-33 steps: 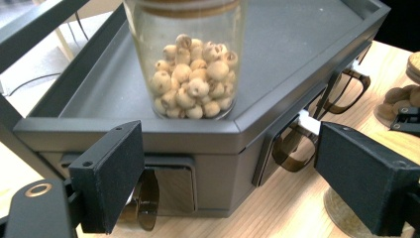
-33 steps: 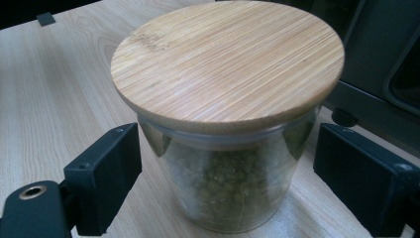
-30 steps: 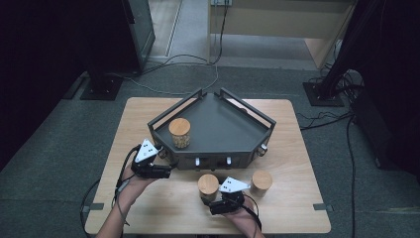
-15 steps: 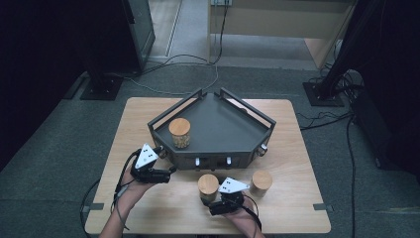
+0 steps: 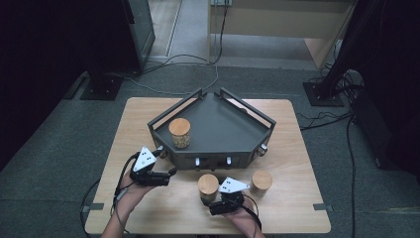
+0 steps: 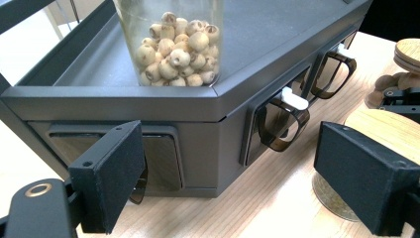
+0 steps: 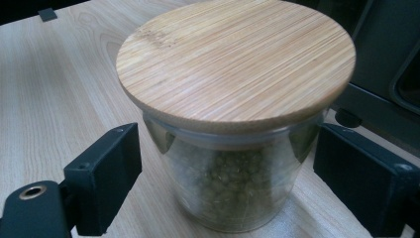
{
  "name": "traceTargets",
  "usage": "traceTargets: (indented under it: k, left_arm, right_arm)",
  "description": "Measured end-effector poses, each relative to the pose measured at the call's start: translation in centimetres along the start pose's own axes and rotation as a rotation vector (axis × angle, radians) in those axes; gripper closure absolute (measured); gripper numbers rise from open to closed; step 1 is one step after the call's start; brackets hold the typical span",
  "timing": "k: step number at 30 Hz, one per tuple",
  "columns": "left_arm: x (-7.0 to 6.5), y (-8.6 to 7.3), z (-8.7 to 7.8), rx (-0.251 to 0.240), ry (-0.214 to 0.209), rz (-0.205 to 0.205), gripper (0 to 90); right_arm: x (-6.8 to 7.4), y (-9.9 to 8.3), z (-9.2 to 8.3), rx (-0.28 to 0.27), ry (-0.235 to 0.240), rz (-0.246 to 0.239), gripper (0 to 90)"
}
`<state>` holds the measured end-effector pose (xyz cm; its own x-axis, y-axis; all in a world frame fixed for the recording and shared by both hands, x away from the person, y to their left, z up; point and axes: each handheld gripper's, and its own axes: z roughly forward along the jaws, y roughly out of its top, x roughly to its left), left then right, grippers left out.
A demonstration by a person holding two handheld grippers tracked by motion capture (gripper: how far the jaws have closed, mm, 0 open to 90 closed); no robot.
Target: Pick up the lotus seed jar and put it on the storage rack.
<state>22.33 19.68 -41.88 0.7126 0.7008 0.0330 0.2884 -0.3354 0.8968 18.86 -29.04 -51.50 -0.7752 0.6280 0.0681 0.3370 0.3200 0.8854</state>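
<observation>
One jar [image 5: 179, 132] on the tray [image 5: 223, 129], two jars [image 5: 208, 186] before it

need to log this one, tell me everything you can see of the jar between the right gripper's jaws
The jar is a short round clear glass one with a flat bamboo-look lid seated on top, closed. It holds small green beads or peas. It stands upright on the wooden table, just in front of the grey tray. The right gripper straddles it, jaws open, not touching.

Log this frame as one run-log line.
right gripper: open, jaws either side of green-bean jar, no contact visible | left gripper: open, facing tray front | pale-seed jar: on tray | third jar: on table
</observation>
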Motion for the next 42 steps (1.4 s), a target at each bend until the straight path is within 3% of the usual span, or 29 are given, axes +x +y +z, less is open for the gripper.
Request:
traceTargets:
  k: [11,19,26,35,42]
  left_arm:
    - [0.0,-0.7,-0.2,-0.011,0.001,-0.014,12.1]
    - [-0.8,-1.3,-0.4,-0.006,0.017,0.013,12.1]
    - [-1.0,-2.0,-0.4,-0.019,0.016,0.012,12.1]
    - [-0.9,-3.4,-0.5,-0.036,0.021,-0.013,12.1]
    - [-1.0,-3.8,-0.7,-0.045,0.02,-0.009,12.1]
  right_arm:
    - [0.0,0.0,0.0,-0.001,0.002,0.0,11.1]
    - [0.0,0.0,0.0,-0.002,0.001,0.0,11.1]
    - [0.0,-0.1,0.0,-0.003,-0.001,-0.001,11.1]
    - [0.2,-0.1,0.0,-0.004,-0.005,-0.005,11.1]
    - [0.1,-0.2,-0.1,-0.009,-0.006,0.0,11.1]
